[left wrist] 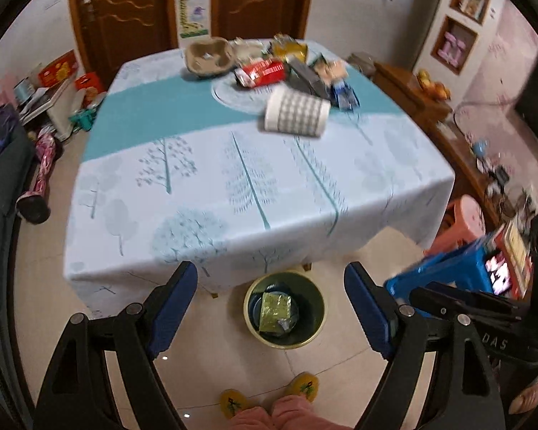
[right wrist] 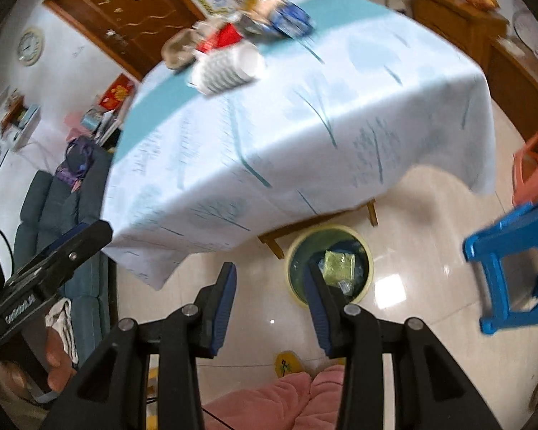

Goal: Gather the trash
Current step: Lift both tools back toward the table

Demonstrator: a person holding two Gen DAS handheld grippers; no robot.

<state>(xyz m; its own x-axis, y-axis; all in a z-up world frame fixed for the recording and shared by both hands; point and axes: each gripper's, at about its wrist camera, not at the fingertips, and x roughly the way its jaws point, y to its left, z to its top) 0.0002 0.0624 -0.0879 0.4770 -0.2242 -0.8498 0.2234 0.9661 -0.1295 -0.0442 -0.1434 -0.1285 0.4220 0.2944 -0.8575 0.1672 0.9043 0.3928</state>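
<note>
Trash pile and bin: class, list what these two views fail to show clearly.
- Pile, right wrist view: motion blur smears the wrappers; none can be read.
- Bin, right wrist view: the right finger covers part of its contents.
- Bin, left wrist view: items under the green packet are hidden.
- Blue stool, left wrist view: blurred, partly behind the other gripper.

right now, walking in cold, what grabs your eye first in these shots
A heap of snack wrappers sits at the far side of the tree-print tablecloth, a checked paper cup lying on its side in front. On the floor by the near edge stands a yellow bin, already holding a green packet.
</note>
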